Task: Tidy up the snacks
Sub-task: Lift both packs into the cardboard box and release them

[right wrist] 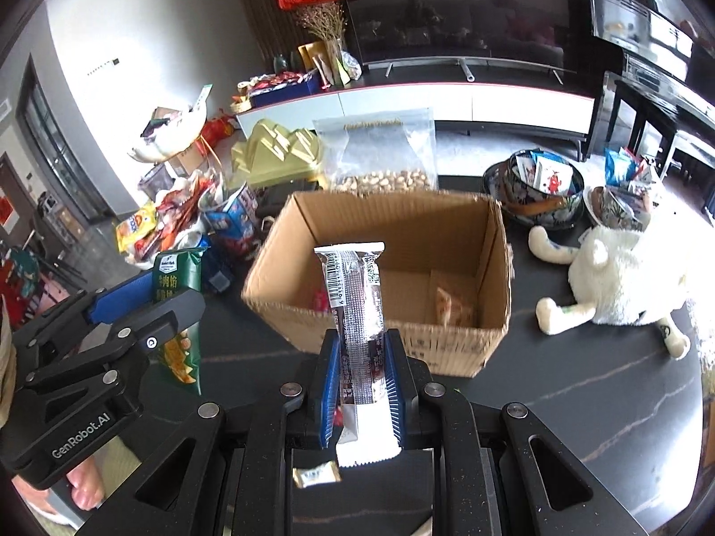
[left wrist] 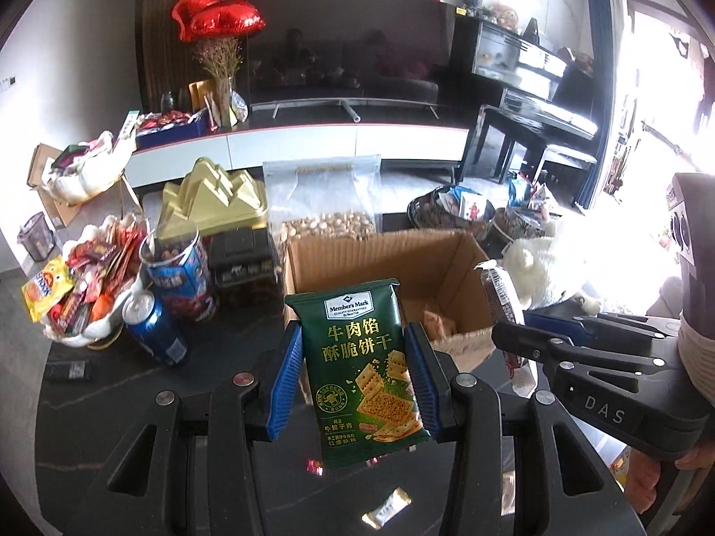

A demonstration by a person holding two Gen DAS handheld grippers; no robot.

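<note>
While the left gripper (left wrist: 353,379) pinches a green beef cracker packet (left wrist: 364,366) upright between its jaws, just short of the cardboard box (right wrist: 380,219) on the dark tabletop (right wrist: 581,379), the right gripper (right wrist: 362,384) clamps a silver snack bar (right wrist: 357,312) at the box's near wall. Both held packets could foul that near wall, or the grippers could collide, since they sit close together.

A green cracker packet (left wrist: 364,368) with white and yellow lettering stands upright, lifted before an open cardboard box (right wrist: 380,312). A slim silver snack bar (right wrist: 359,335) in a barcoded wrapper is also held upright at the box's near wall. Inside the box lies an orange packet (right wrist: 451,306).
</note>
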